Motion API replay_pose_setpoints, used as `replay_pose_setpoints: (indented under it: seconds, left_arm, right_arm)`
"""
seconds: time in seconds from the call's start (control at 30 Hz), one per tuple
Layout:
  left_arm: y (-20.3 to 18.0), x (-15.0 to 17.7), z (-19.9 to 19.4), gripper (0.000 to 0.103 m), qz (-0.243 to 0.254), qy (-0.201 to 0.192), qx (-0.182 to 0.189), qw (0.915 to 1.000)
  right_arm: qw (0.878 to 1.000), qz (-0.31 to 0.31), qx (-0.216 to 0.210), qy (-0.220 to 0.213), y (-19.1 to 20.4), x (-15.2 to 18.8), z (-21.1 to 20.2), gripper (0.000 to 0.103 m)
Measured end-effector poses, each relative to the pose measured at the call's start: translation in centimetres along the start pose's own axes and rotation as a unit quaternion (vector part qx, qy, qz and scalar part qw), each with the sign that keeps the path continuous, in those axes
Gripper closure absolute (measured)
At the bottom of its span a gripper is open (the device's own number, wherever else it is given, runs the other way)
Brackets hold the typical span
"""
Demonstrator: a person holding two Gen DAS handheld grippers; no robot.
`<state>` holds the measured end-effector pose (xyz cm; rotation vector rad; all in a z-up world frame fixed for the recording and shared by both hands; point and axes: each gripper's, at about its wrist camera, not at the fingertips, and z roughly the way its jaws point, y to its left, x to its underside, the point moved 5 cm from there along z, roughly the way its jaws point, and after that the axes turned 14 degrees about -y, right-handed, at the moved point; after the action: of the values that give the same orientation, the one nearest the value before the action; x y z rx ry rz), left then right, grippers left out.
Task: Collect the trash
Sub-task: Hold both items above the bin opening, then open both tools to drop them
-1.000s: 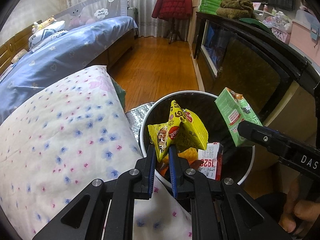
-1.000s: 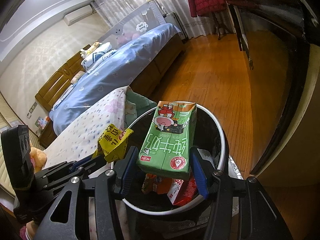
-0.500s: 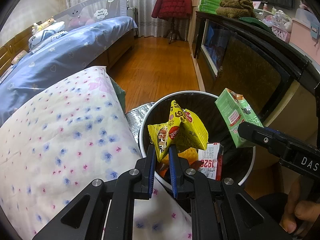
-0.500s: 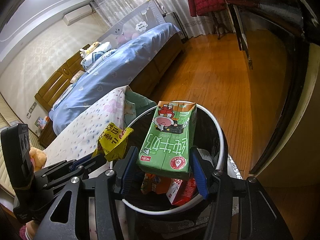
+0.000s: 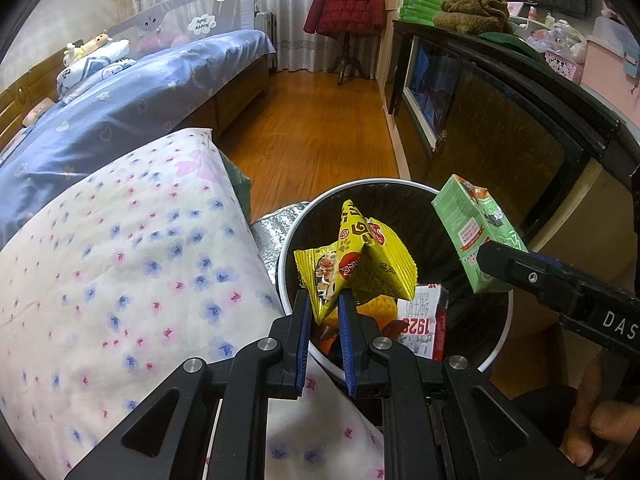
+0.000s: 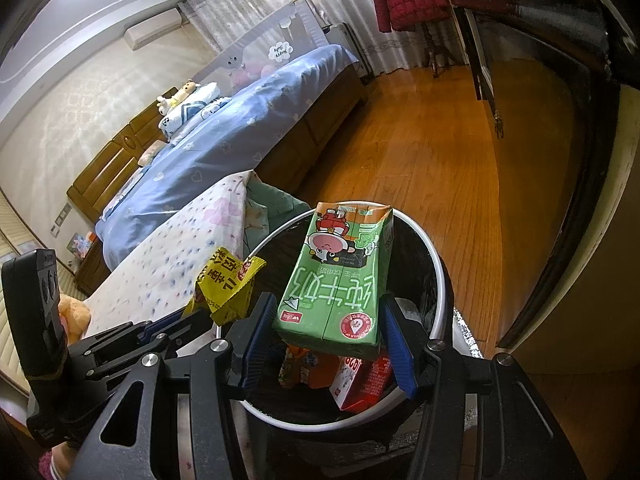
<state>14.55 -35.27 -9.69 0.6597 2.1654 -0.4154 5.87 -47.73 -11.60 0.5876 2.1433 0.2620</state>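
A round trash bin with a white rim and a black liner stands on the floor; it also shows in the right wrist view. My left gripper is shut on a yellow snack wrapper and holds it over the bin's near edge. My right gripper is shut on a green milk carton and holds it over the bin; the carton also shows in the left wrist view. A red-and-white carton and orange wrappers lie inside the bin.
A floral white quilt lies left of the bin, with a blue bed behind it. A dark cabinet runs along the right. Wooden floor stretches ahead to a red coat on a stand.
Almost nothing has moved. Both grippers hold their items over the bin in the same places as before.
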Motion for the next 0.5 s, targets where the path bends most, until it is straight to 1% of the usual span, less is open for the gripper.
replay_pose_setpoints:
  seconds: [0.2, 0.27, 0.43, 0.5]
  left_arm:
    - [-0.1, 0.0, 0.2, 0.089, 0.001, 0.003, 0.001, 1.0]
    - [0.0, 0.0, 0.1, 0.085, -0.002, 0.003, 0.001, 1.0]
    - [-0.1, -0.1, -0.4, 0.082, -0.002, -0.002, 0.003, 1.0]
    - [0.0, 0.0, -0.9, 0.075, -0.004, -0.006, 0.003, 1.0]
  right_arm:
    - [1.0, 0.0, 0.0, 0.002, -0.1, 0.0, 0.1, 0.05]
    - [1.0, 0.003, 0.0, 0.007, -0.2, 0.1, 0.3, 0.05]
    - [1.0, 0.019, -0.004, 0.011, -0.6, 0.1, 0.5, 0.047]
    - [1.0, 0.027, -0.005, 0.012, -0.8, 0.1, 0.4, 0.047]
